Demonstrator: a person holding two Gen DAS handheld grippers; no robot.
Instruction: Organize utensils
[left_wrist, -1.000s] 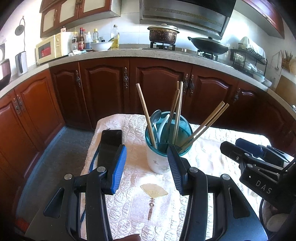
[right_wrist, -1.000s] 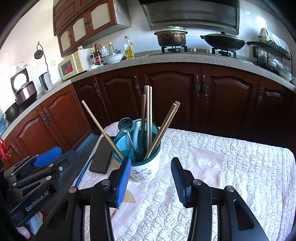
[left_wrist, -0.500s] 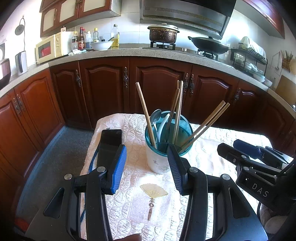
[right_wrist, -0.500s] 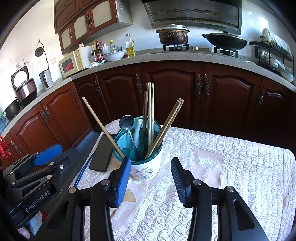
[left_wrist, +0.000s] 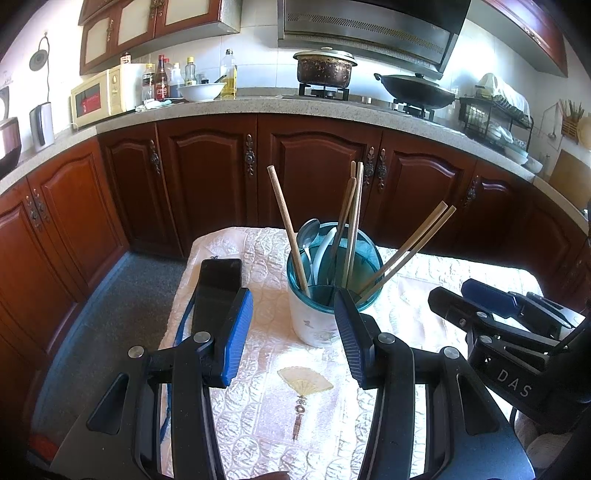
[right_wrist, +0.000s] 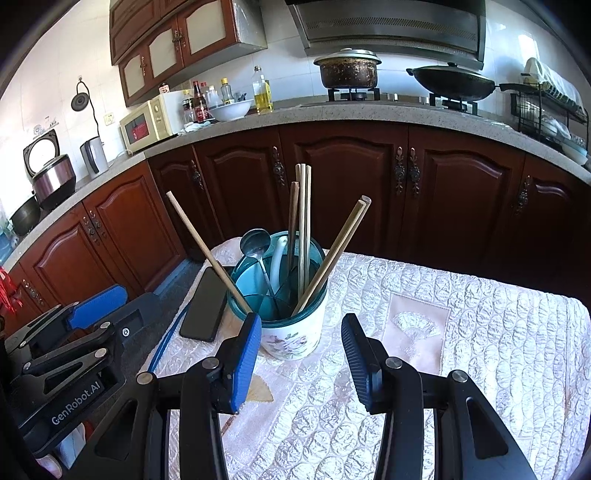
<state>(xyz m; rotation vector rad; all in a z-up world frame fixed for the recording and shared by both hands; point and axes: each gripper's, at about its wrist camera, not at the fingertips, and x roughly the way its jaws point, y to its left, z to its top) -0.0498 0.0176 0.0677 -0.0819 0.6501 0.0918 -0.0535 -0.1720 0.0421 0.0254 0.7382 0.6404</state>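
A white utensil holder (left_wrist: 314, 321) with a teal rim stands upright on a quilted cream tablecloth (right_wrist: 480, 332) in a kitchen, wooden chopsticks (left_wrist: 286, 225) fanning out of it at several angles; a metal spoon (right_wrist: 254, 242) and a white spoon (left_wrist: 325, 243) lean inside, their lower ends hidden by the teal insert, and the exact count of chopsticks is hard to settle where they overlap; the left gripper (left_wrist: 293, 328) hovers just short of the holder with its blue-padded jaws apart and nothing between them, its right finger covering part of the rim; the right gripper (right_wrist: 301, 352) hangs at the same height, jaws likewise spread and empty, the holder's flowered base partly masked by its left finger; a black phone (right_wrist: 205, 304) lies flat on the cloth just left of the holder, its near end blocked by the left gripper in the left view, with a blue cord (right_wrist: 166, 343) trailing off the table edge; a fan motif (left_wrist: 304, 384) on the cloth shows between the left gripper's fingers; behind, dark red cabinets (left_wrist: 207, 181) run under a speckled counter carrying a pot (left_wrist: 325, 68), a wok (right_wrist: 452, 83) and a microwave (left_wrist: 98, 98), the labels on the bottles beside it too small to read.
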